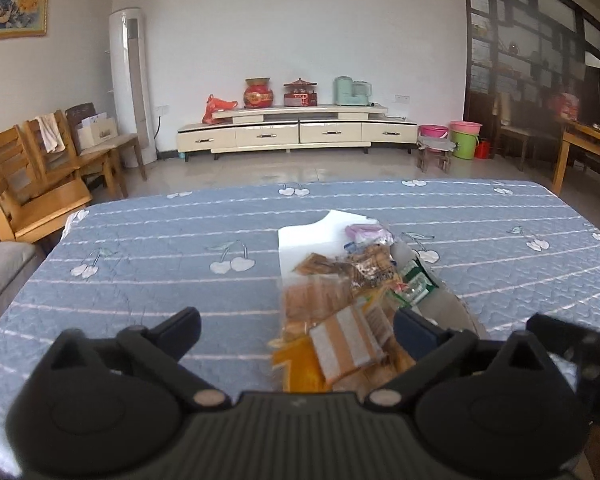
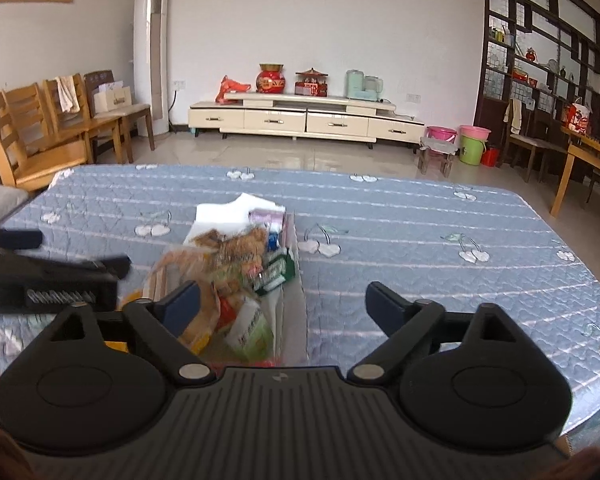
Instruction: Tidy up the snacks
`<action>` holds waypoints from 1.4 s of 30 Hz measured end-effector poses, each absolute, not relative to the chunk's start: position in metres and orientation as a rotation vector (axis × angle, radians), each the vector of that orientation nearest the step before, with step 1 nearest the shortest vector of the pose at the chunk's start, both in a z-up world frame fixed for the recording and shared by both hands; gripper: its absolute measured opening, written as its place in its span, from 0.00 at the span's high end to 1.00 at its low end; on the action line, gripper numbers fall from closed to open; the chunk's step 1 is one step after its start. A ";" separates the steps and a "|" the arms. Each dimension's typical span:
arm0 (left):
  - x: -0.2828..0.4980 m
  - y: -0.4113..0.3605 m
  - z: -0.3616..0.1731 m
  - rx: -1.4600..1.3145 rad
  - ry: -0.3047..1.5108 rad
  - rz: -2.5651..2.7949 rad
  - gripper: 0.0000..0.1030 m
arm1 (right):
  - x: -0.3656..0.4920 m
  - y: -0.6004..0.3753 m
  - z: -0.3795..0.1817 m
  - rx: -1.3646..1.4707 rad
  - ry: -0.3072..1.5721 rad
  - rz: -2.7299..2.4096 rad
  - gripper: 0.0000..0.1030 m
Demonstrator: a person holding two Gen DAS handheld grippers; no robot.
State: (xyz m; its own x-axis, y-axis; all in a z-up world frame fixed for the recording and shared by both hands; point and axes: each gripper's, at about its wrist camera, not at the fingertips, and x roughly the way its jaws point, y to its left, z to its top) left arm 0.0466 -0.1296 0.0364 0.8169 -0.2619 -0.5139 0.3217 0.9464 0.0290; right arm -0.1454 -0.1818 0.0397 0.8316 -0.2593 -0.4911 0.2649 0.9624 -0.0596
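Black left gripper and right gripper, both spread wide, gripping nothing, above snacks heaped in open box on blue quilted table. Beyond: wooden chairs, cream cabinet, buckets.

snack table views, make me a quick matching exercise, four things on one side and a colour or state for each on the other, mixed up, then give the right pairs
Things:
1. left gripper
2. green packet
3. tablecloth
4. white box

Colour or state:
A. blue with white cherry prints
B. jaws wide apart, pinching nothing
C. lying among the snacks on the pile's right side
D. flat-sided, holding the pile of snacks

Pairs: 1-B, 2-C, 3-A, 4-D
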 end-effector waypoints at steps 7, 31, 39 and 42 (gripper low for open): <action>0.026 -0.127 0.028 0.110 0.568 -0.287 0.01 | -0.161 -0.178 0.026 0.018 0.578 -0.283 0.00; 0.016 -0.122 0.017 0.112 0.601 -0.255 0.01 | -0.164 -0.167 0.016 0.006 0.639 -0.250 0.00; 0.016 -0.123 0.015 0.126 0.605 -0.257 0.01 | -0.163 -0.168 0.015 0.006 0.647 -0.245 0.00; 0.017 -0.123 0.015 0.131 0.604 -0.258 0.01 | -0.163 -0.168 0.015 0.005 0.650 -0.242 0.00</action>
